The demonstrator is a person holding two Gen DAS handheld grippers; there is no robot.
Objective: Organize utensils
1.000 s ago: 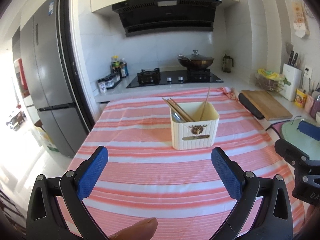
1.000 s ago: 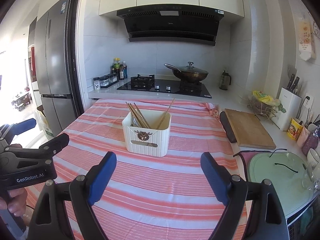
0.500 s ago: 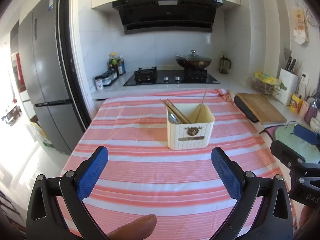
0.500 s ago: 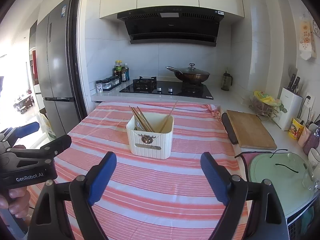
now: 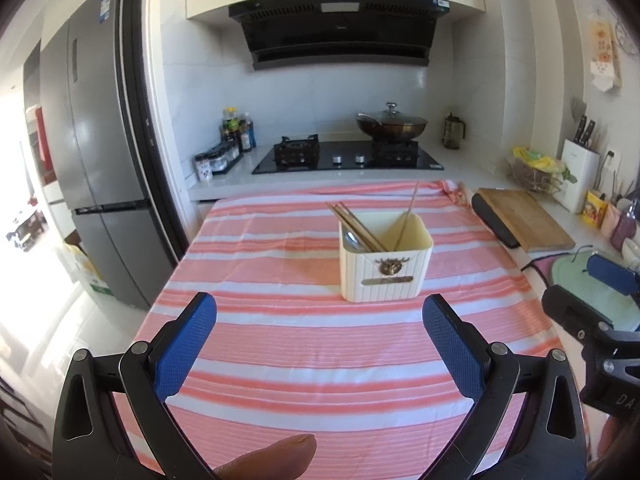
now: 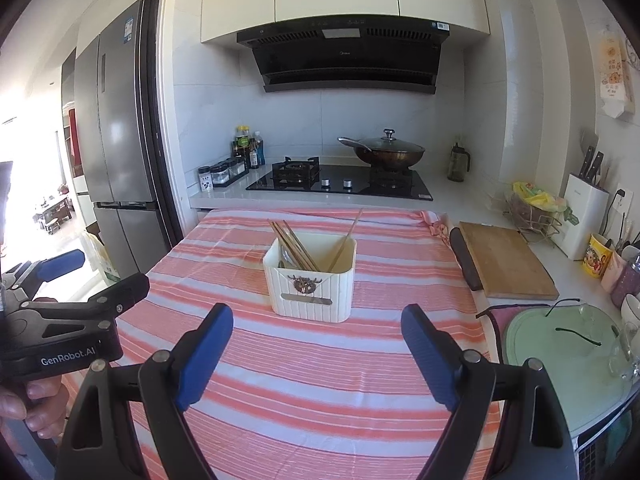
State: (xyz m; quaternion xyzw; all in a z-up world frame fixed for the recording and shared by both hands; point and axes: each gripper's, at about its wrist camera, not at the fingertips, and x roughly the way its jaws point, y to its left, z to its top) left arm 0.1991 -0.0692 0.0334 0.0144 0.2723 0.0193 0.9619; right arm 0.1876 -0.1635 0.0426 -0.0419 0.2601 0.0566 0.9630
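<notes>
A cream ribbed utensil box (image 5: 384, 268) stands on the pink striped tablecloth (image 5: 288, 344); it also shows in the right wrist view (image 6: 310, 282). Several wooden chopsticks (image 5: 356, 224) and a metal spoon (image 5: 354, 240) lean at its left side, one chopstick (image 5: 408, 216) at its right. My left gripper (image 5: 320, 324) is open and empty, well short of the box. My right gripper (image 6: 316, 330) is open and empty, just in front of the box. Each gripper shows at the edge of the other's view.
A wooden cutting board (image 6: 506, 260) lies on the counter to the right. A green glass lid (image 6: 568, 348) sits at the near right. A hob (image 6: 340, 182) with a lidded wok (image 6: 384, 152) is behind the table, a grey fridge (image 6: 116, 160) on the left.
Both grippers have drawn back and risen a little from the box, which looks slightly farther. Both stay open and empty.
</notes>
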